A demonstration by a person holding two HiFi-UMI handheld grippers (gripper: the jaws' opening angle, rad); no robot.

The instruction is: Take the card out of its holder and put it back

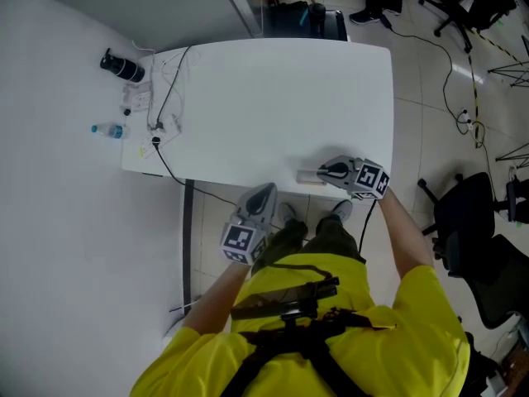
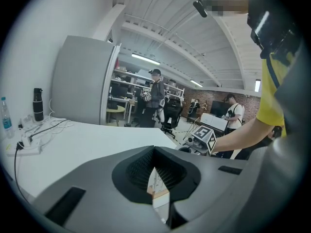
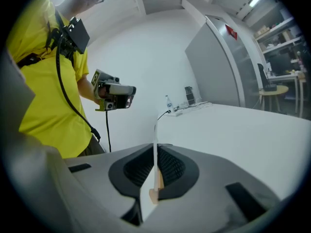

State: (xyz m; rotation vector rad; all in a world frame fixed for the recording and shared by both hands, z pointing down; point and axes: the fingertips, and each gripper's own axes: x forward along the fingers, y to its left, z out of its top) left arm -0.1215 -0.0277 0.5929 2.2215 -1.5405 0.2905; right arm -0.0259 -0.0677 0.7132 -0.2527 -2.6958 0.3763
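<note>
My right gripper (image 1: 331, 172) (image 3: 155, 165) hovers over the front edge of the white table (image 1: 281, 98), shut on a thin white card (image 3: 155, 144) that stands edge-on between its pads. A small wooden holder (image 1: 309, 177) (image 3: 154, 196) shows at the card's lower end; whether the card sits in it I cannot tell. My left gripper (image 1: 264, 193) (image 2: 155, 171) hangs just off the table's front edge, left of the right one, jaws together with nothing between them. Each gripper appears in the other's view: the left gripper (image 3: 114, 96), the right gripper (image 2: 201, 139).
At the table's far left lie a power strip with cables (image 1: 157, 127), a black flask (image 1: 122, 66) and a water bottle (image 1: 109, 130). Office chairs (image 1: 475, 222) stand to the right on the tiled floor. Several people (image 2: 155, 93) stand far behind the table.
</note>
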